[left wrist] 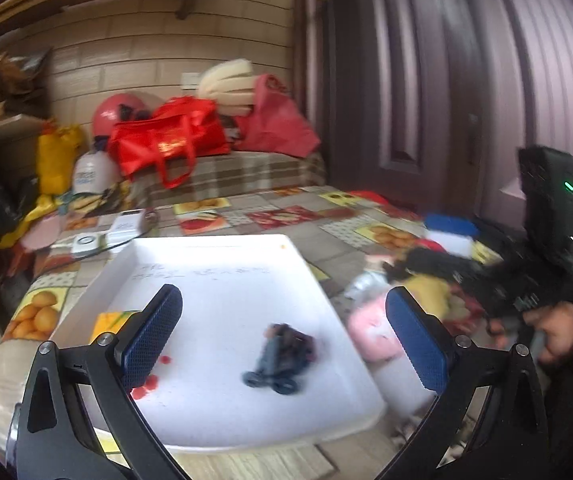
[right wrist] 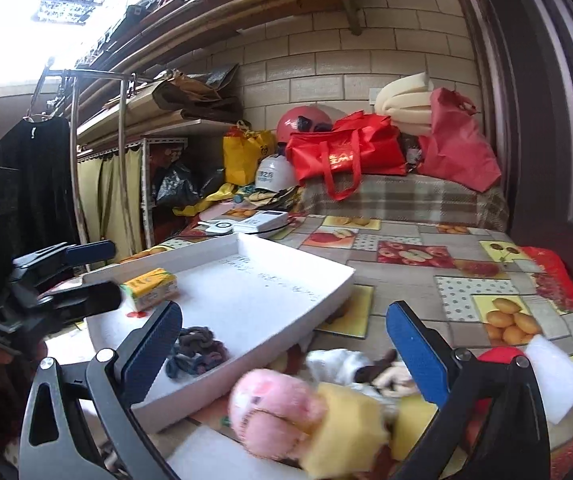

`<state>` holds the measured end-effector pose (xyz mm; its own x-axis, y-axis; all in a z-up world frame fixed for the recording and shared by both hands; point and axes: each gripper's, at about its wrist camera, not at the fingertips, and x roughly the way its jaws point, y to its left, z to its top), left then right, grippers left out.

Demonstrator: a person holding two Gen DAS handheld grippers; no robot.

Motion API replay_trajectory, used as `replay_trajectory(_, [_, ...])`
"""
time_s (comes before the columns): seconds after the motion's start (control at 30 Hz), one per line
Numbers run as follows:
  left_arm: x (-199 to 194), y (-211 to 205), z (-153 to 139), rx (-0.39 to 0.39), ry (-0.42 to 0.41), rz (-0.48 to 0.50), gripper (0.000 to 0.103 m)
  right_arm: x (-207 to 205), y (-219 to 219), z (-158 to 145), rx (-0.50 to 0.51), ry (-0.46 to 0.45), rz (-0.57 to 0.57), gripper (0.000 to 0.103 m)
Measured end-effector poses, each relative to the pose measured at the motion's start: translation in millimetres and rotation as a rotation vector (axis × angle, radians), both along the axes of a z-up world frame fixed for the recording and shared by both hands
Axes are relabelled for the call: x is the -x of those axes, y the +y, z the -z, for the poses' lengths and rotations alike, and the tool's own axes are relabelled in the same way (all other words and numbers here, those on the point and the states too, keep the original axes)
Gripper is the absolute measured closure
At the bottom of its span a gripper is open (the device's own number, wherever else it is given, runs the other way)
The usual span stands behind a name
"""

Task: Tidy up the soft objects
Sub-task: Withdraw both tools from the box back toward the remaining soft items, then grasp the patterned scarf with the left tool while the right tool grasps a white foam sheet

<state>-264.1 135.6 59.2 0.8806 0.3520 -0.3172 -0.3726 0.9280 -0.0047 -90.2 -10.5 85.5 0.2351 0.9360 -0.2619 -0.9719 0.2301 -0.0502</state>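
A white tray (left wrist: 318, 280) (right wrist: 286, 254) lies on the fruit-print table. In it are a dark knitted soft item (left wrist: 284, 354) (right wrist: 198, 350) and a yellow tissue pack (left wrist: 108, 322) (right wrist: 150, 286). My left gripper (left wrist: 284, 336) is open and empty, hovering over the tray above the dark item. My right gripper (right wrist: 282, 344) is open and empty over a pile of soft things right of the tray: a pink plush (right wrist: 274, 408) (left wrist: 372, 334), a yellow sponge (right wrist: 338, 436) and a white cloth (right wrist: 338, 364). The right gripper also shows in the left wrist view (left wrist: 438, 268).
A white foam block (right wrist: 554, 376) and a red cloth (right wrist: 554, 276) lie at the table's right. A white scale and timer (right wrist: 258, 220) sit behind the tray. Red bags (right wrist: 350, 156) pile on a plaid bench at the back. A door (left wrist: 426, 80) stands at right.
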Motion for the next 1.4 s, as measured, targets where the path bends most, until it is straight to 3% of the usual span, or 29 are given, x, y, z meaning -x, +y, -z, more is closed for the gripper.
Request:
replay_trajectory(0.1, [-13.1,-36.8,6.5,-0.041,0.161,0.201,0.001,-31.4,-30.1,-6.9,-0.036,-0.027,0.117,0.001])
replay_trajectory(0.17, [-17.6,-59.7,11.2,-0.1,0.243,0.265,0.001,-54.2,-51.8,-12.3,-0.066,-0.013,0.188,0.001])
replay_trajectory(0.23, [-20.9,-74.2,17.2,-0.106,0.311,0.321,0.001,-83.4,-72.8,-11.1,-0.043,0.042,0.261,0.001])
replay_trajectory(0.33, [-26.2,-73.6,26.3,-0.041,0.374,0.333,0.001,-111.7,-96.3,-6.7,0.001,0.109,0.309,0.001])
replay_trajectory(0.47, [-32.7,-60.7,37.6,0.109,0.421,0.305,0.001,-127.1,-118.5,-6.8,0.016,0.092,0.37,0.001])
replay_trajectory(0.57, [-37.1,-61.5,46.6,0.199,0.449,0.294,0.001,-143.0,-110.0,2.2,0.138,0.165,0.356,0.001])
replay_trajectory(0.63, [-38.0,-67.3,48.3,0.204,0.454,0.3,0.001,-146.3,-103.1,7.9,0.186,0.178,0.339,0.001])
replay_trajectory(0.8, [-37.3,-70.1,49.4,0.229,0.46,0.286,0.005,-153.7,-71.4,19.3,0.293,0.072,0.344,0.002])
replay_trajectory(0.87, [-37.7,-69.2,52.4,0.245,0.47,0.285,0.016,-163.2,-61.5,24.2,0.319,0.091,0.35,0.008])
replay_trajectory(0.9, [-38.5,-69.0,54.8,0.254,0.477,0.287,0.021,-169.5,-56.0,27.1,0.336,0.111,0.351,0.018])
replay_trajectory(0.97, [-41.2,-70.5,60.6,0.26,0.501,0.288,0.045,-178.2,-51.4,31.1,0.358,0.163,0.321,0.053])
replay_trajectory(1.0, [-41.0,-72.5,60.4,0.24,0.499,0.281,0.05,-180.1,-51.1,33.8,0.371,0.18,0.316,0.078])
replay_trajectory(1.07, [-40.4,-74.9,59.3,0.235,0.495,0.289,0.058,-178.5,-54.7,34.6,0.369,0.187,0.318,0.081])
replay_trajectory(1.23, [-34.4,-76.2,52.7,0.203,0.457,0.275,0.06,-166.2,-79.1,19.3,0.253,0.157,0.345,0.084])
replay_trajectory(1.4, [-17.3,-54.4,24.7,0.165,0.269,0.205,0.06,-148.1,-118.1,-4.3,0.008,0.176,0.34,0.084])
